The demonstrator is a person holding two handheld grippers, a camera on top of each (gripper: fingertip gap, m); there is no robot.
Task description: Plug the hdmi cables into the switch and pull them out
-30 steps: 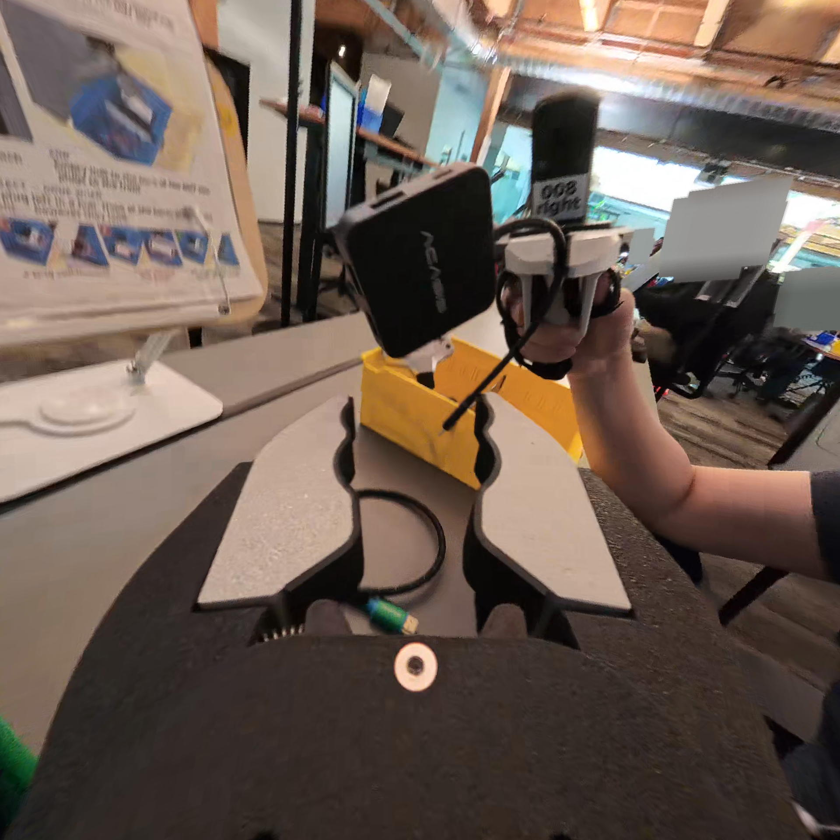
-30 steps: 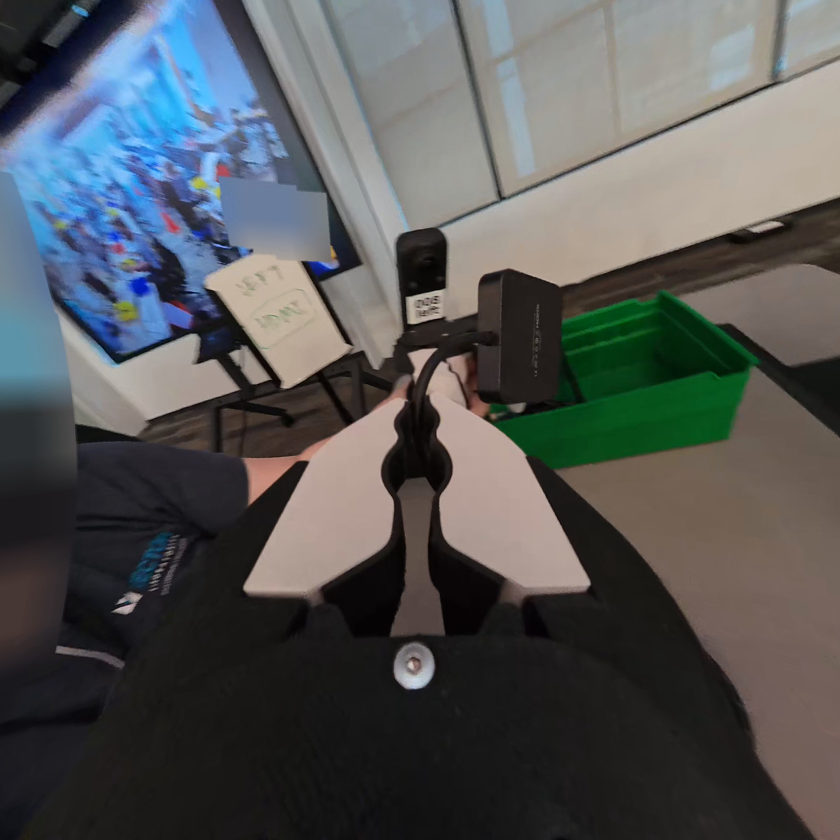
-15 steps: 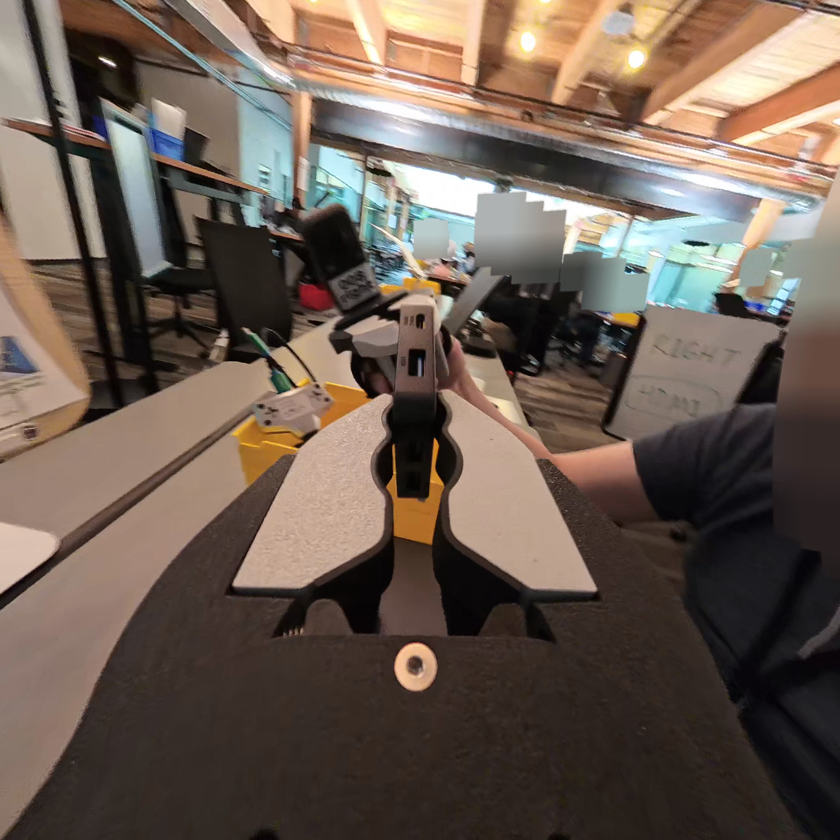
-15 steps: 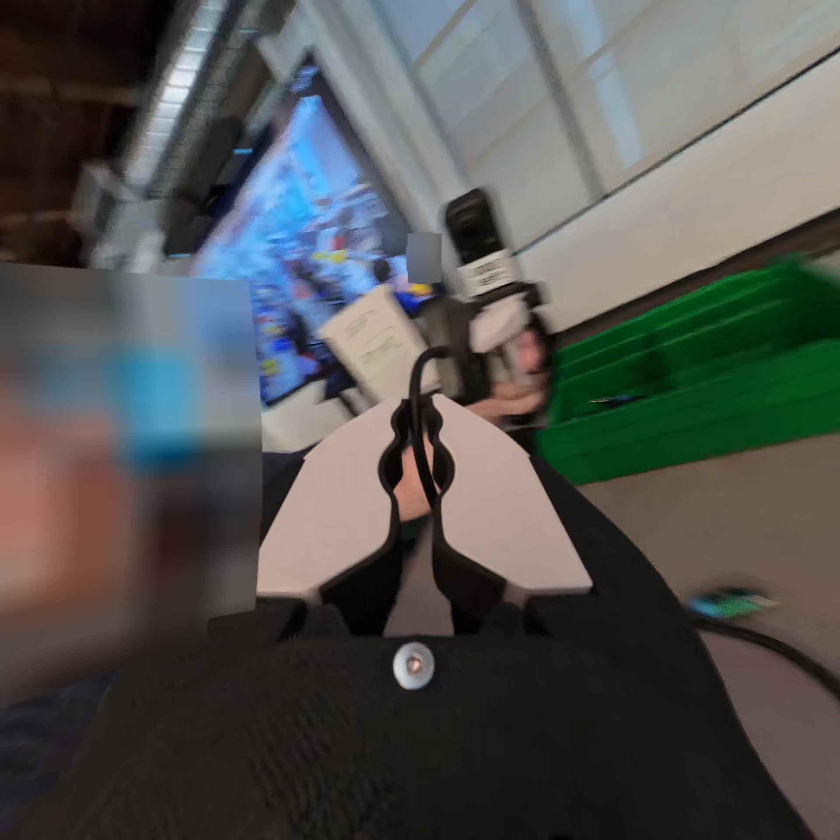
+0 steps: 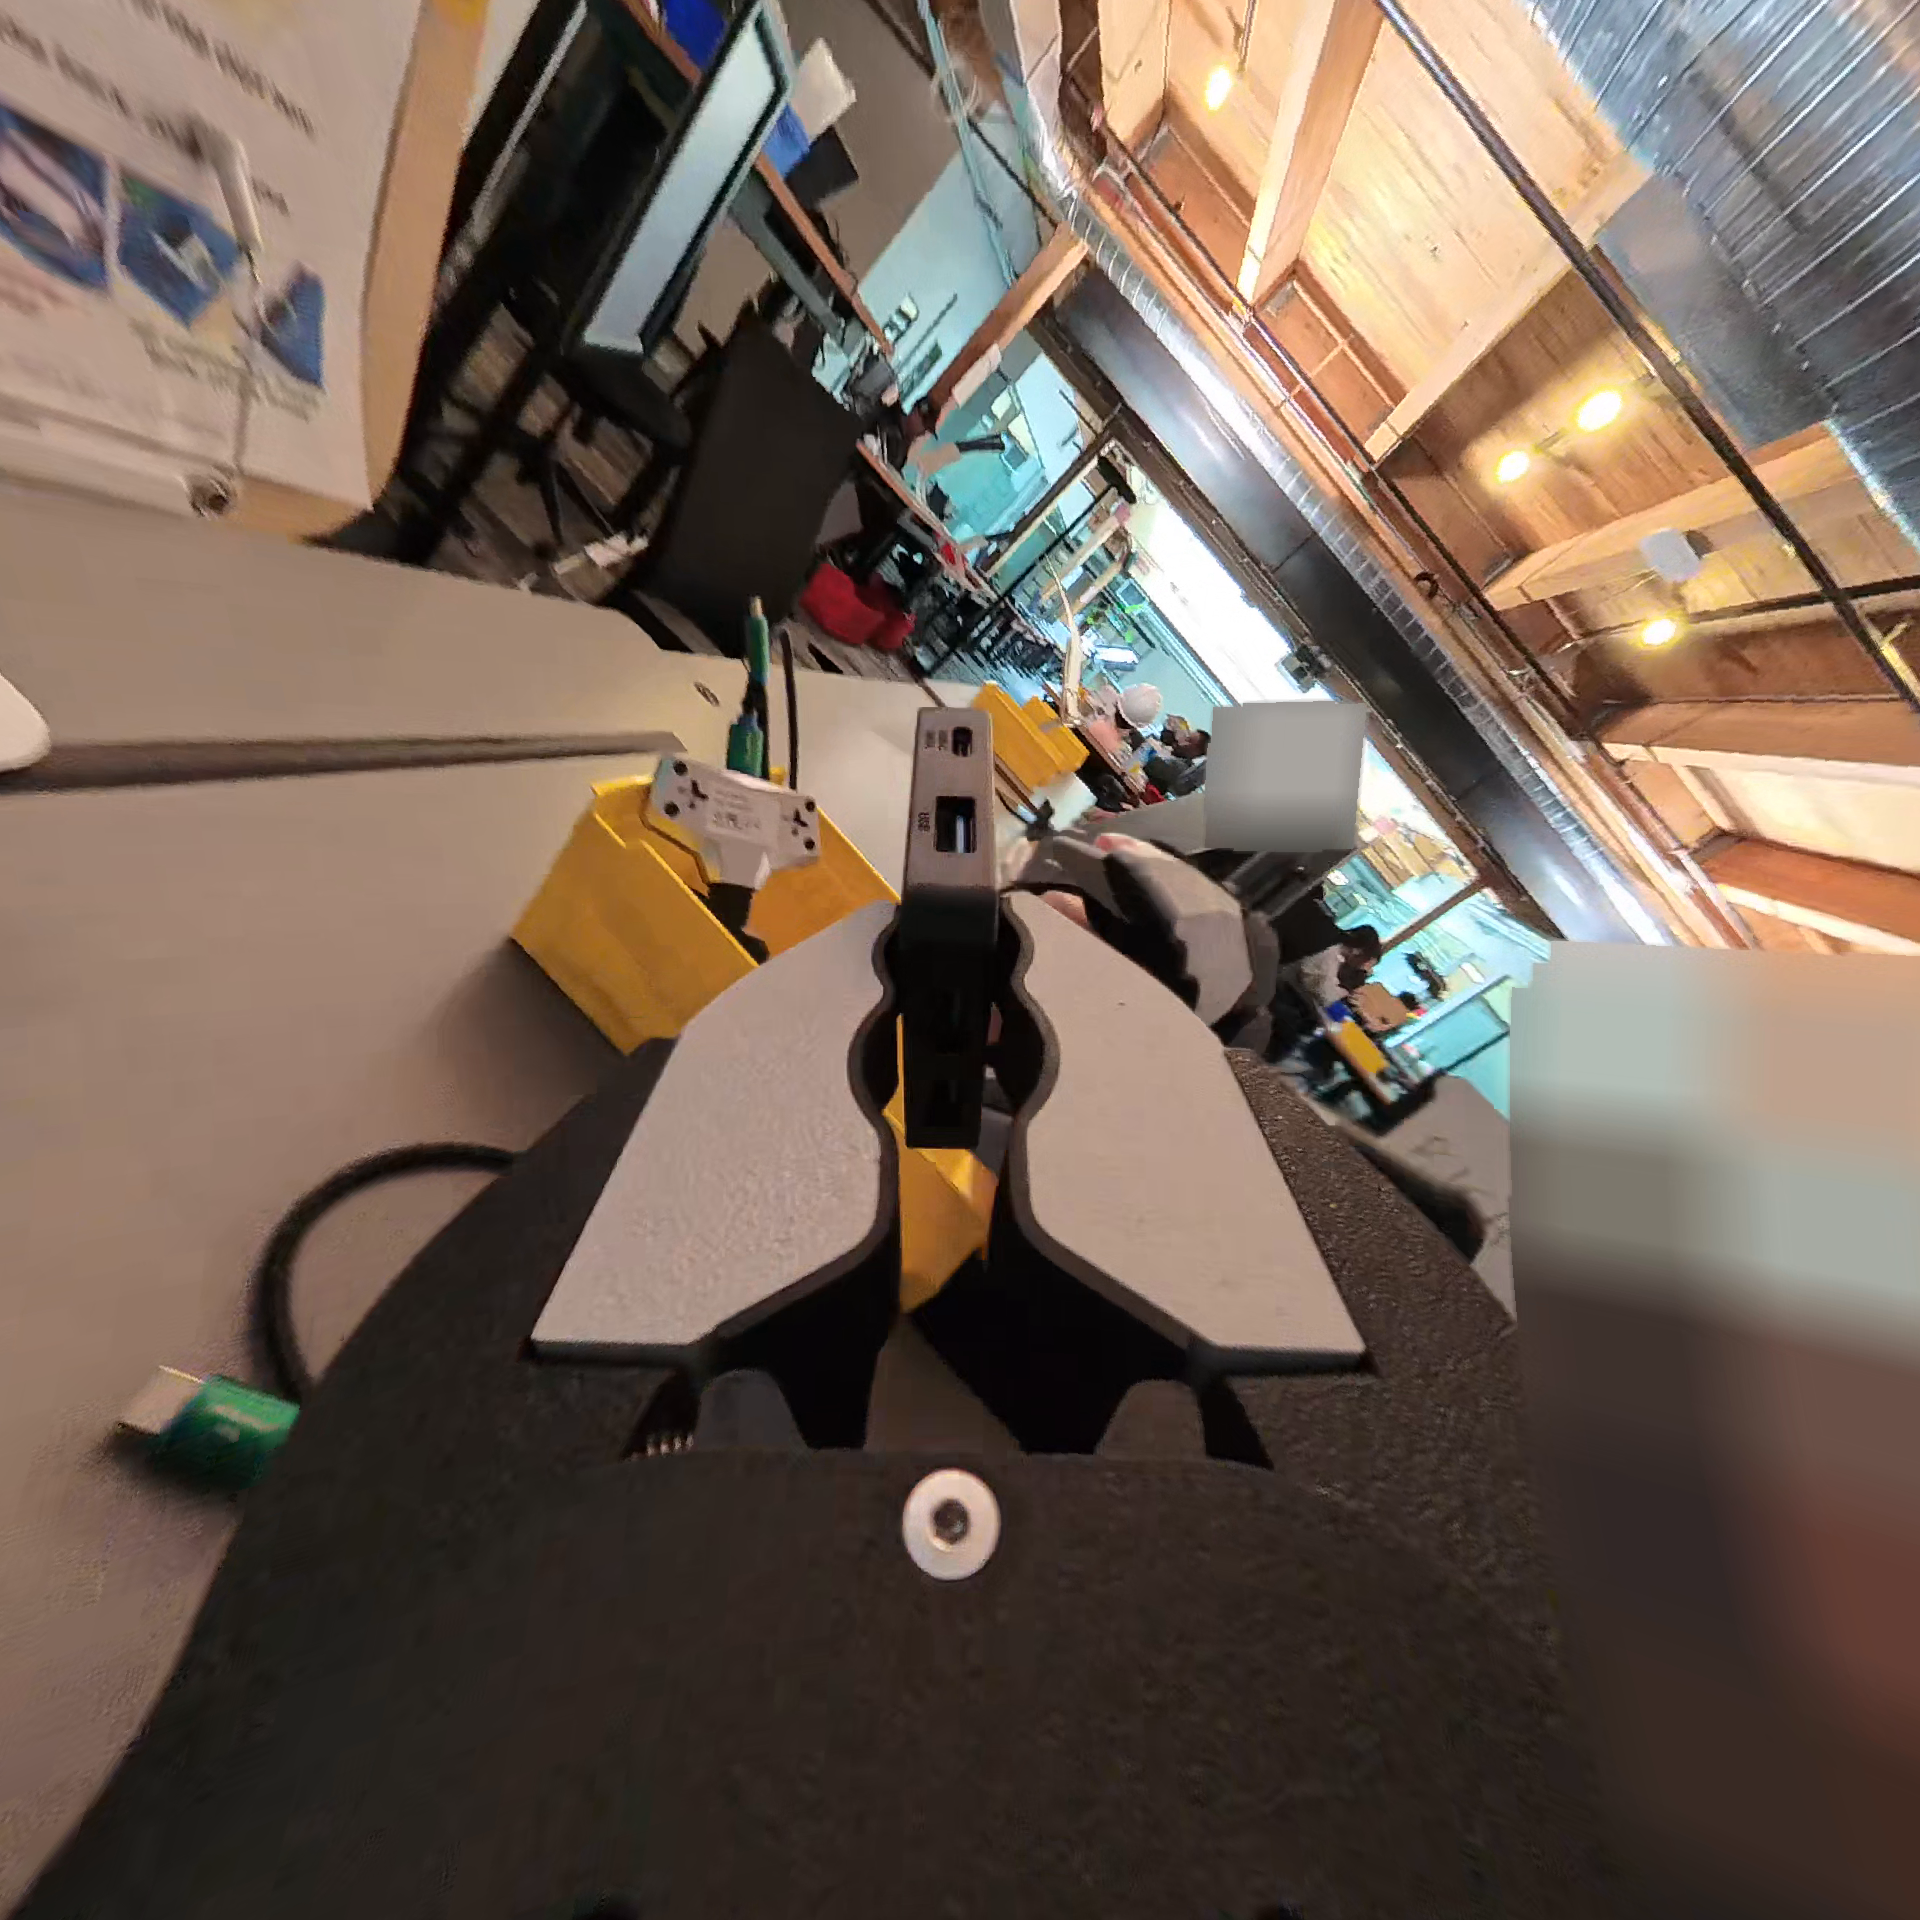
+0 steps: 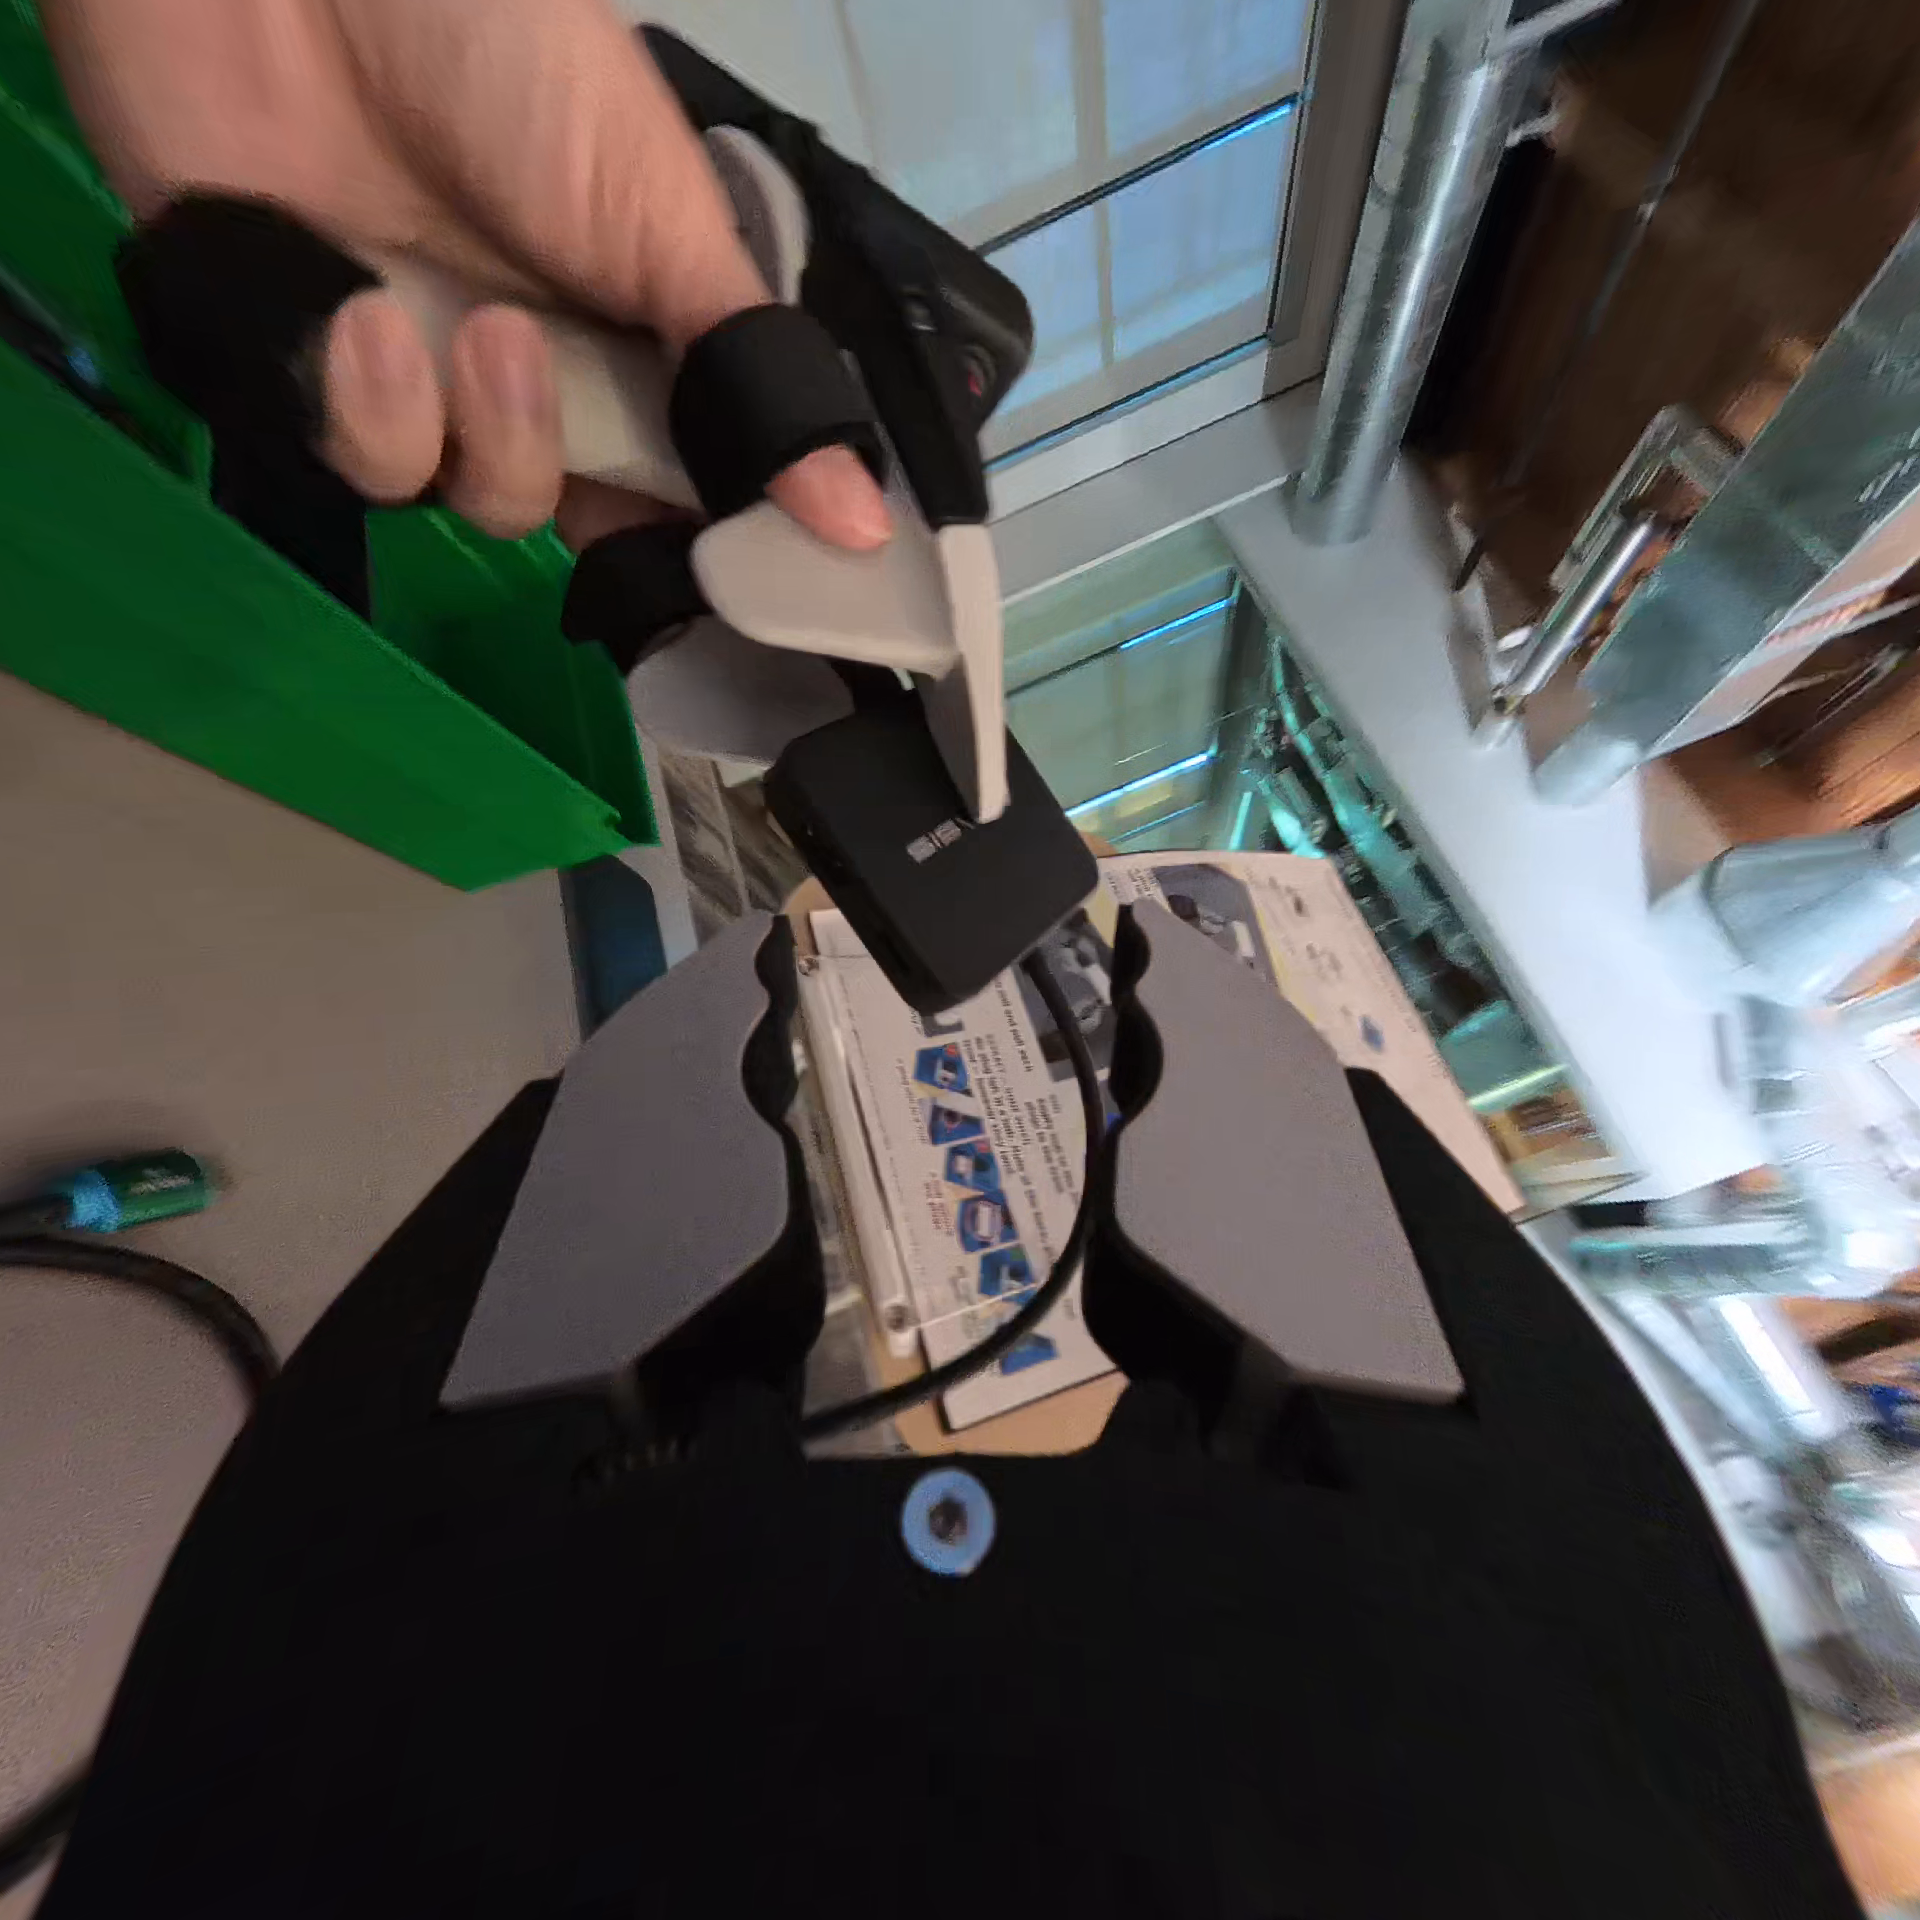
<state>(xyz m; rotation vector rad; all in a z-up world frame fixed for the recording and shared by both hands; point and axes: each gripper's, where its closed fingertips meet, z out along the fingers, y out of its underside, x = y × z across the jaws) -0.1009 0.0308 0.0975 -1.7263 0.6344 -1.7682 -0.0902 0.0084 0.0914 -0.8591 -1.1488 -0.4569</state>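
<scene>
Clamping the black HDMI switch (image 5: 943,935) edge-on, your left gripper (image 5: 948,971) is holding it aloft. Your right gripper (image 6: 943,997) is gaping wide around its trailing black cable (image 6: 1081,1143), not gripping it.

Lighting: bright indoor; warm ceiling lamps (image 5: 1598,407) upper right, left wrist view; daylight via windows (image 6: 1122,249) top centre, right wrist view. Blur: hand (image 6: 436,239) upper left, right edge smeared by motion. Fisheye bend at edges, both views. Near tongs sharp.
</scene>
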